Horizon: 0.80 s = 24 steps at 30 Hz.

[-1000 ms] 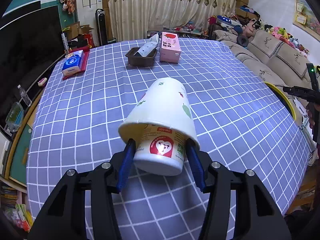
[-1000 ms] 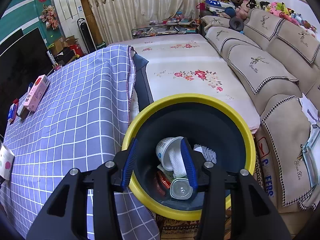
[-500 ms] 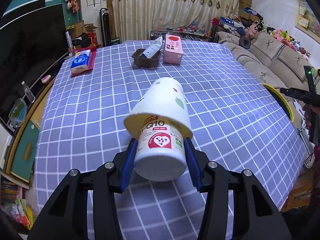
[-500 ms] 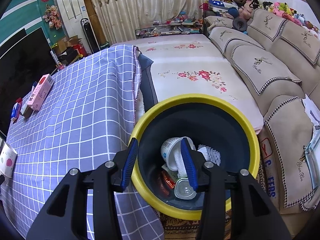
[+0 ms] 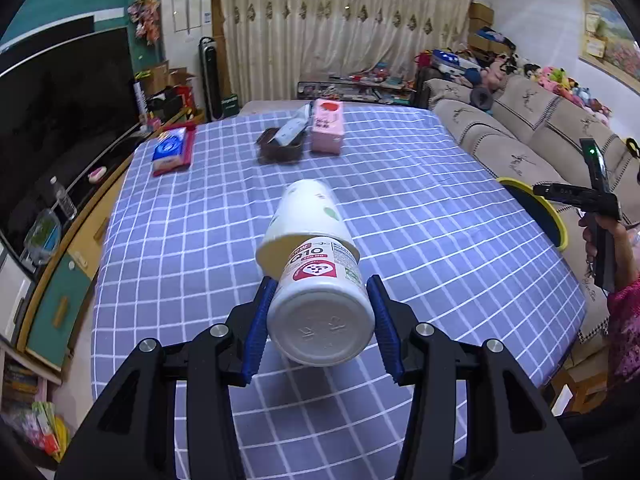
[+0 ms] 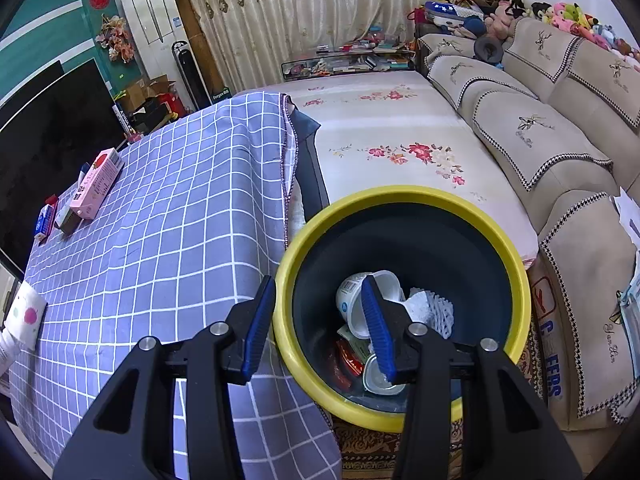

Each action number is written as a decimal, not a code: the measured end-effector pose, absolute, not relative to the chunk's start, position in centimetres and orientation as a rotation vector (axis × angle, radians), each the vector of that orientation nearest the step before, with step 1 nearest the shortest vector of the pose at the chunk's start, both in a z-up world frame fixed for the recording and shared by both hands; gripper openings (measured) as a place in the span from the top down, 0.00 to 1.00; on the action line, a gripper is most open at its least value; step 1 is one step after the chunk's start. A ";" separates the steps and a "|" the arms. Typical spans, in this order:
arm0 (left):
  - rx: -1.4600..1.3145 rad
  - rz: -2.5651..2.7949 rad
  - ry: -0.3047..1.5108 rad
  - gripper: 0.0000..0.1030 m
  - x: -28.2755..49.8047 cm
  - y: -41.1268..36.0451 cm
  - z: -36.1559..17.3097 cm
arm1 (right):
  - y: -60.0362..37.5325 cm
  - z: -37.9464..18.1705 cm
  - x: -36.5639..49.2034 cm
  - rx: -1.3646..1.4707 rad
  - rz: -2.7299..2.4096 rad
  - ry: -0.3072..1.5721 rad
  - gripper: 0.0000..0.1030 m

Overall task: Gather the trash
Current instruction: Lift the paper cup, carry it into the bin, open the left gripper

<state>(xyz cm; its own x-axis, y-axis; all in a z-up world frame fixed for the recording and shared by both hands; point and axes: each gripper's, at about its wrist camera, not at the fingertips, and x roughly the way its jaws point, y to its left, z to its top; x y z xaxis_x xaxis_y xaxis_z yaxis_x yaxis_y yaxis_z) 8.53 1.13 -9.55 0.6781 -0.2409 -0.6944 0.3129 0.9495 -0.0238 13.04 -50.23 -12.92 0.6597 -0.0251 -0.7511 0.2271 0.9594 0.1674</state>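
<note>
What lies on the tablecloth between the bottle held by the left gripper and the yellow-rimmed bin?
In the left wrist view, only bare checked tablecloth lies between the bottle in the left gripper and the bin beyond the table edge.

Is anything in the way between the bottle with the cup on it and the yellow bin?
Nothing visible. The left gripper holds the bottle, capped by the cup, above the table. The bin sits past the table's right edge, its mouth open.
</note>
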 end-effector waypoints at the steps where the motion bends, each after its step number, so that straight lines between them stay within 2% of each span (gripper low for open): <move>1: 0.107 -0.323 0.761 0.54 8.5 0.7 -9.3 | -50.4 -12.9 12.8 0.260 -0.145 0.839 0.59; 17: 0.190 -0.520 0.759 0.54 9.8 -8.1 -7.4 | -53.4 -13.1 9.8 0.326 -0.165 0.805 0.59; 24: 0.233 -0.655 0.738 0.54 11.5 -15.7 -7.6 | -55.5 -11.6 7.3 0.351 -0.195 0.748 0.59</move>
